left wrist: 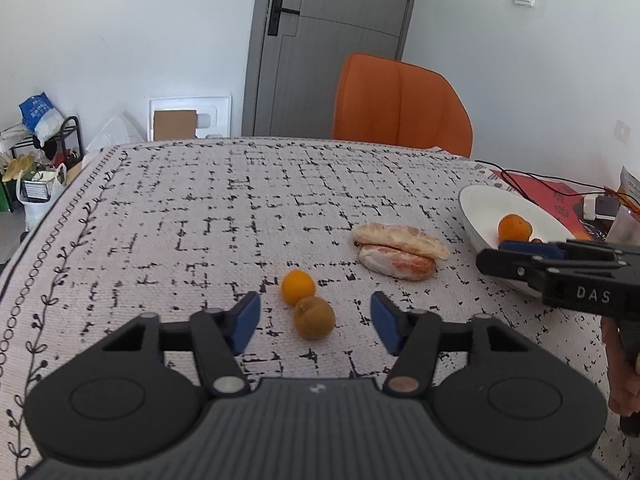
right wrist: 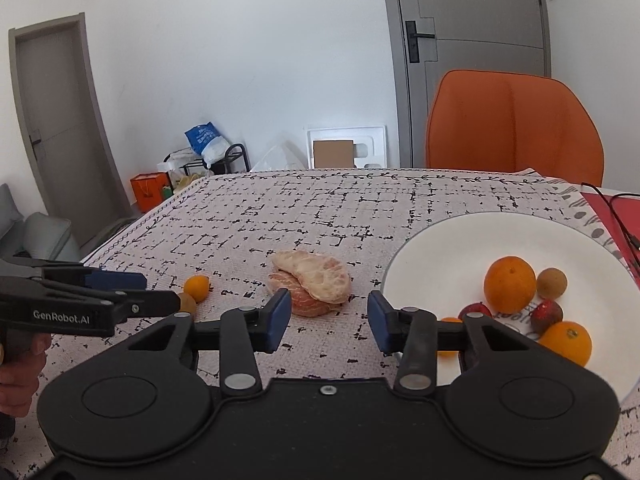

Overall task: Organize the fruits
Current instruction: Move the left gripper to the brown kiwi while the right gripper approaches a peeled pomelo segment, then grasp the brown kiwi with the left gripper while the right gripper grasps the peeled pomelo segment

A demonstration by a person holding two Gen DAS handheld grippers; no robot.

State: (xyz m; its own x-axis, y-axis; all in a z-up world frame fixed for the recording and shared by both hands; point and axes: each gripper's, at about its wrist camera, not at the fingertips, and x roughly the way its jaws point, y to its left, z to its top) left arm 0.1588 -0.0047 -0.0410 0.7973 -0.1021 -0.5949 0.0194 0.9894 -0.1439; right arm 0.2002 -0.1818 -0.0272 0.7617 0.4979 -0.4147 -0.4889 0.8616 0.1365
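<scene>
Both tools standing released over the tabletop point(left wrist: 200, 208); fruit partly sorted.

Left tool point(left wrist: 315, 320), marked "GenRobot.AI" on its side, is hovering with jaws spread, empty, a brownish fruit point(left wrist: 314, 317) and small orange point(left wrist: 298, 287) lying between and just ahead of its fingers. Right tool point(right wrist: 328, 320), lettered "DAS", is gaping too, gripping nothing; peeled pomelo segments point(right wrist: 312, 280) are sitting just ahead, and the white plate point(right wrist: 440, 264) to its right is carrying oranges point(right wrist: 509, 284) and small red fruits point(right wrist: 547, 315).
</scene>
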